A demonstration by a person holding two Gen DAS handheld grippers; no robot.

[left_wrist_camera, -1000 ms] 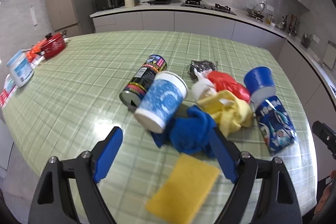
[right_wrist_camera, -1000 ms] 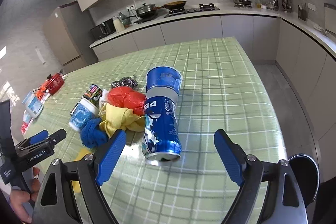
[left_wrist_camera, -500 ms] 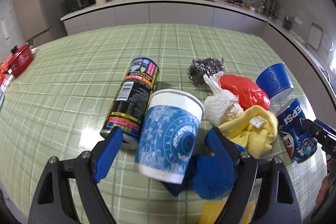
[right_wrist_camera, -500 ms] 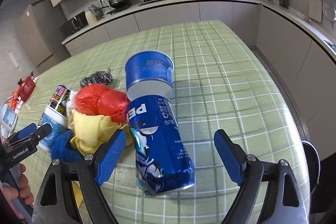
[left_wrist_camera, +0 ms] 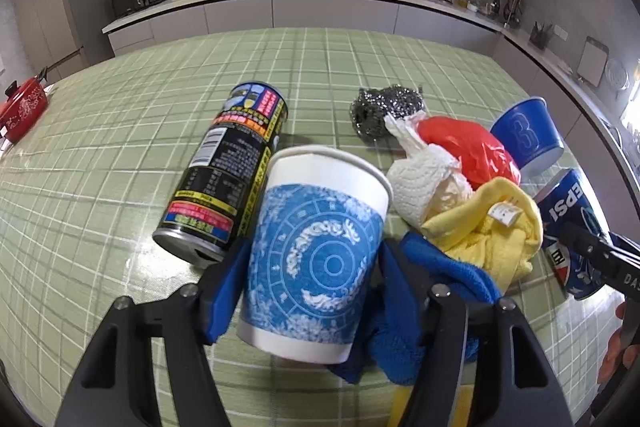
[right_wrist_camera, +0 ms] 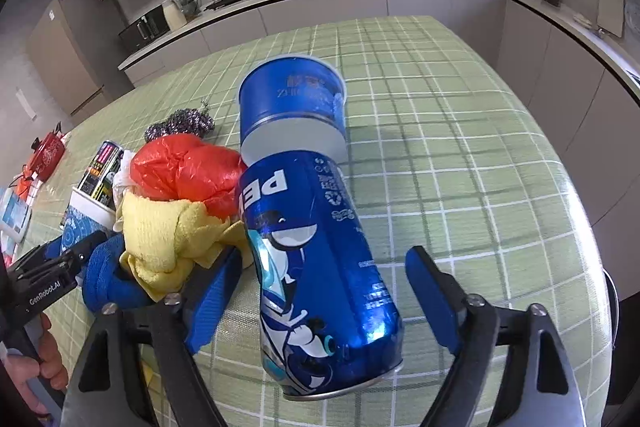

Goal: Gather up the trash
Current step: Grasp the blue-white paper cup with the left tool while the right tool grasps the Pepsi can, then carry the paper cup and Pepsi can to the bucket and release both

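Now the count: two cans, two cups, two cloths. The left gripper (left_wrist_camera: 312, 291) has just been closing, and its blue fingers (left_wrist_camera: 224, 291) press both sides of the white-and-blue paper cup (left_wrist_camera: 316, 259), which lies tipped on the green checked bench (left_wrist_camera: 120, 147). Just left of that cup lies the black drink can (left_wrist_camera: 228, 179); right of it sit a blue cloth (left_wrist_camera: 440, 267), a yellow cloth (left_wrist_camera: 492, 227), one wad of white tissue (left_wrist_camera: 424, 183) and one red plastic bag (left_wrist_camera: 468, 147). Beyond the bag, a single steel scourer (left_wrist_camera: 384, 107).

Over on the other side, the right gripper (right_wrist_camera: 320, 303) has also been closing; the blue Pepsi can (right_wrist_camera: 316, 267) lies between its fingers (right_wrist_camera: 428, 299), but a gap shows on each side, so no grip. Behind that can stands the blue cup (right_wrist_camera: 292, 107), upside down.

Around us, a kitchen: pale cabinets, a hob with pans, a dark hood. A yellow object under the paper cup is mostly hidden. A person's hand (right_wrist_camera: 44, 367) is cut off at the frame edge.
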